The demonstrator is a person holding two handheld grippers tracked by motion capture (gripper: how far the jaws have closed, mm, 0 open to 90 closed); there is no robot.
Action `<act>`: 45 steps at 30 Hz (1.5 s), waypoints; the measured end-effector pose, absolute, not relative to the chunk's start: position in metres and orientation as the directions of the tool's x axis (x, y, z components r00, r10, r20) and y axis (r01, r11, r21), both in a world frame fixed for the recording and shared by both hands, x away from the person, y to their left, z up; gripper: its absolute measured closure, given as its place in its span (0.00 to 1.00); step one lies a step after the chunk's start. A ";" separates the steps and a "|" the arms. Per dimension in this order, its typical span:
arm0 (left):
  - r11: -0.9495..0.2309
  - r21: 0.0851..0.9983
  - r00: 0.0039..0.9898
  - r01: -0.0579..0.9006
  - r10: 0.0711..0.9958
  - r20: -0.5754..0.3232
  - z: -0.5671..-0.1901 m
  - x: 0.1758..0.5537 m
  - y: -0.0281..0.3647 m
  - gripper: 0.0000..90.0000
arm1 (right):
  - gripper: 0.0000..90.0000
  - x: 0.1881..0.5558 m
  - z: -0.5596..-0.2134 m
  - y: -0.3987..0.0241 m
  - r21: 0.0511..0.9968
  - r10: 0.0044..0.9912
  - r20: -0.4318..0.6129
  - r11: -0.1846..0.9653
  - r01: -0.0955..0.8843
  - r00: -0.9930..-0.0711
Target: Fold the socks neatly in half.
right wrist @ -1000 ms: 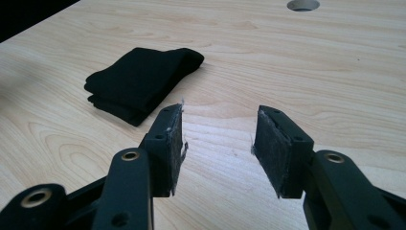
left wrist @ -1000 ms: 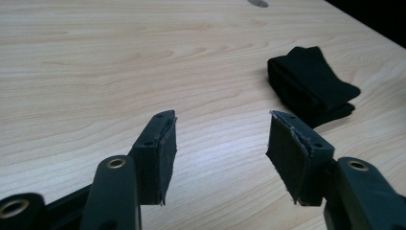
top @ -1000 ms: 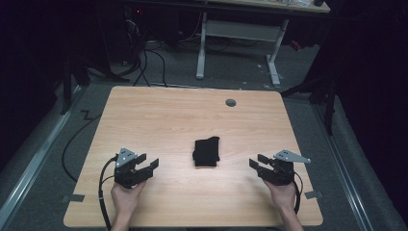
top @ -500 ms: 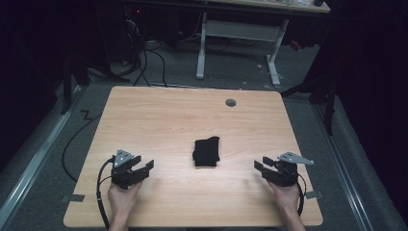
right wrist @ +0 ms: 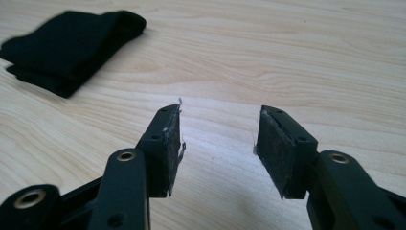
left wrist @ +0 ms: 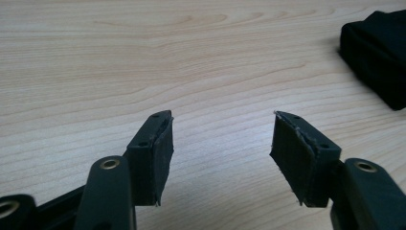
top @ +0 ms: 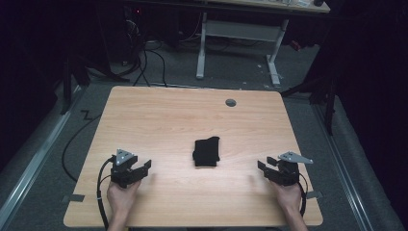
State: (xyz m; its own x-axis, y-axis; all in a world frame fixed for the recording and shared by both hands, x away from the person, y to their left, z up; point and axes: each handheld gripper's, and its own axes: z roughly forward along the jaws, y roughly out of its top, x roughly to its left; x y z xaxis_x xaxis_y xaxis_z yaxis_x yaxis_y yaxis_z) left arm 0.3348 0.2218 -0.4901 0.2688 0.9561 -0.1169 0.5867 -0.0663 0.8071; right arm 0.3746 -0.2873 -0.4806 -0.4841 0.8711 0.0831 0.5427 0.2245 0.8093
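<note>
The tabletop is pale, smooth matt wood grain; the folded cloth at frame centre is soft matt black fabric.

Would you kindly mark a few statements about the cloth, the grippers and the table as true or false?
1. The black cloth lies folded on the table, between the two grippers. True.
2. The left gripper is shut on the cloth. False: its jaws stand open with nothing between them, and the cloth lies apart from it.
3. The right gripper is open, with bare table between its jaws. True.
4. A round grey cap sits near the table's far edge. True.
5. The cloth hangs over the table's near edge. False: it lies flat near the middle of the table.
</note>
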 end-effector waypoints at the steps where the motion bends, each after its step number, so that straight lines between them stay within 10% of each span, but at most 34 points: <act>1: -0.069 0.805 0.264 0.590 0.958 -0.111 -0.491 0.335 0.222 0.44 | 0.56 0.376 -0.482 -0.288 0.805 0.873 0.074 0.233 0.545 -0.483; 45: -0.154 0.762 0.246 0.629 0.969 -0.007 -0.510 0.350 0.217 0.33 | 0.37 0.384 -0.510 -0.298 0.750 0.921 -0.017 0.269 0.605 -0.388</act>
State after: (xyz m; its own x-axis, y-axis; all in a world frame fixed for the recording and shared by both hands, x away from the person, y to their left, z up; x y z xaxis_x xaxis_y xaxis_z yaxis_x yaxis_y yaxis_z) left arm 0.3501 0.2167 -0.5098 0.2460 0.9692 -0.0072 0.6287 -0.1539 0.7622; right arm 0.3843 -0.2980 -0.5097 -0.3881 0.9214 -0.0173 0.6049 0.2689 0.7496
